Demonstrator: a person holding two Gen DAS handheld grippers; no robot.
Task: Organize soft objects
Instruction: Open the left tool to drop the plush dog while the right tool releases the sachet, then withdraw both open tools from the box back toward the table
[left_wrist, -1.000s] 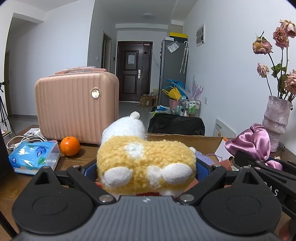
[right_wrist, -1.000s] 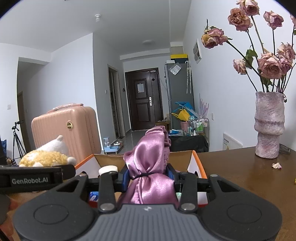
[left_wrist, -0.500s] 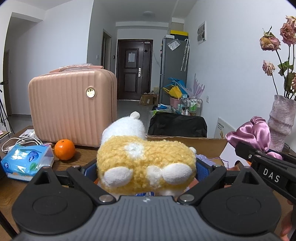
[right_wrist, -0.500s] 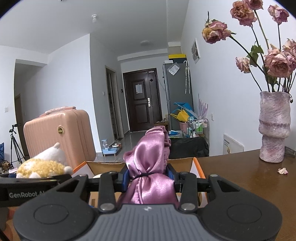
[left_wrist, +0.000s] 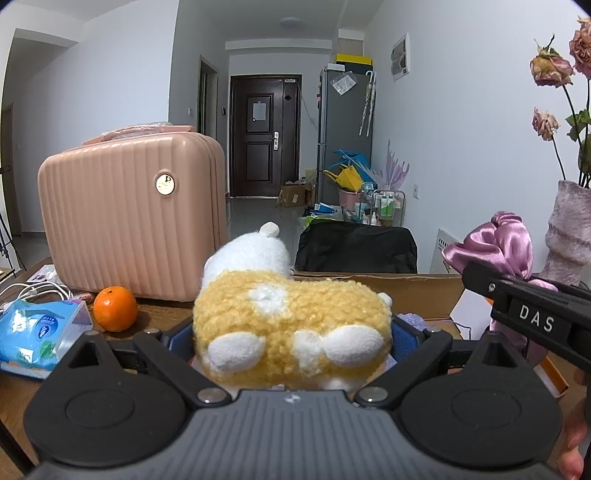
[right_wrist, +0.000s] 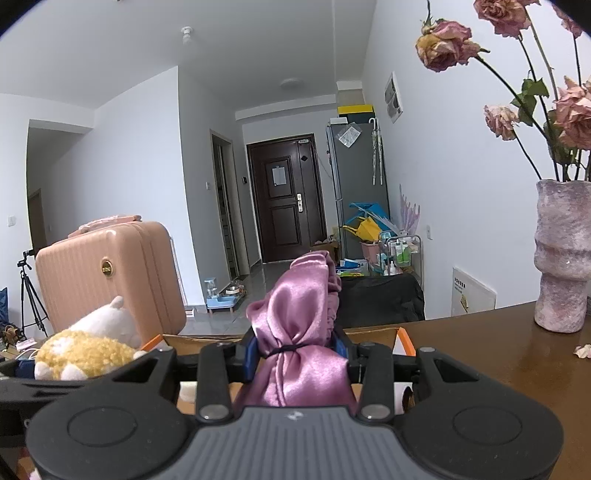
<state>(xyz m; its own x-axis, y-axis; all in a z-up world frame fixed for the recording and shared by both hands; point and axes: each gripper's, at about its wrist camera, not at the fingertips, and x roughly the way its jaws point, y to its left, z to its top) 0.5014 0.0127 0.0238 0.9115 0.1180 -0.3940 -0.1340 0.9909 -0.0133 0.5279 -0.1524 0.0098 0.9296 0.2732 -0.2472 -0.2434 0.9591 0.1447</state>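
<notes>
A: What is the left gripper (left_wrist: 291, 332) holding?

B: It is gripping a plush toy (left_wrist: 288, 317), yellow with white paws and a white head. The blue pads are pressing on both sides of the toy, so the jaws are standing rather wide around it. The head of the toy is pointing to the far side, toward a cardboard box (left_wrist: 417, 291).

A: And the right gripper (right_wrist: 297, 354)?

B: It is clamping a pink satin cloth (right_wrist: 299, 325), which is tied in the middle with a thin black band. The jaws are standing narrow and are squeezing the cloth at this band. The upper part of the cloth is standing up above the fingers.

A: Where are the two things sitting in the scene?

B: Both are hanging in the air over the near edge of the open box, the toy on the left and the cloth on the right. In the left wrist view the cloth is showing at the right, near the vase (left_wrist: 570, 229).

A: What else is lying on the table (right_wrist: 498, 369)?

B: A pink suitcase (left_wrist: 129, 218) is standing far on the left. An orange (left_wrist: 115, 308) is lying just in front of it, and a blue pack of tissues (left_wrist: 37, 332) is lying nearer, on the left. The vase with dried roses (right_wrist: 443, 46) is standing on the right, and a fallen petal (right_wrist: 583, 349) is lying near it.
</notes>
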